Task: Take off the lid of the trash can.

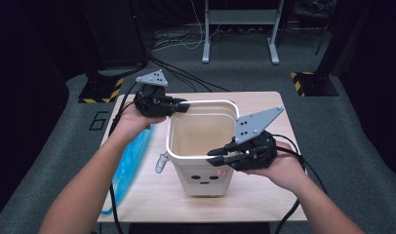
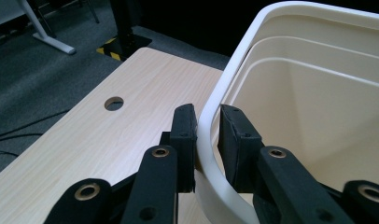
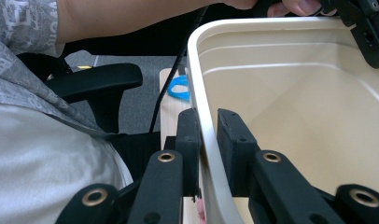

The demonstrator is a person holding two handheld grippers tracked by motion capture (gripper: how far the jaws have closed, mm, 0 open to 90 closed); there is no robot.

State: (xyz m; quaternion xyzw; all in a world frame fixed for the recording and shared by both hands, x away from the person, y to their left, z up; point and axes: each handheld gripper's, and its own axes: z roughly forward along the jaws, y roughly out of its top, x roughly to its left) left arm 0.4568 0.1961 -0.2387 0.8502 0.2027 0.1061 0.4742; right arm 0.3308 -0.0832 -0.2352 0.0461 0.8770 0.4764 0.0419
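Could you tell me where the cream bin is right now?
In the high view the cream bin stands mid-table, its rim between the left tongs and right tongs.

The bin (image 1: 204, 146) is set upright around the middle of the table (image 1: 264, 195). The left gripper (image 1: 184, 105) is placed at the bin's far left corner, the right gripper (image 1: 216, 156) at its near right rim, one jaw inside and one outside each time. A plastic bag (image 1: 130, 161) is laid left of the bin, by the table's left edge.
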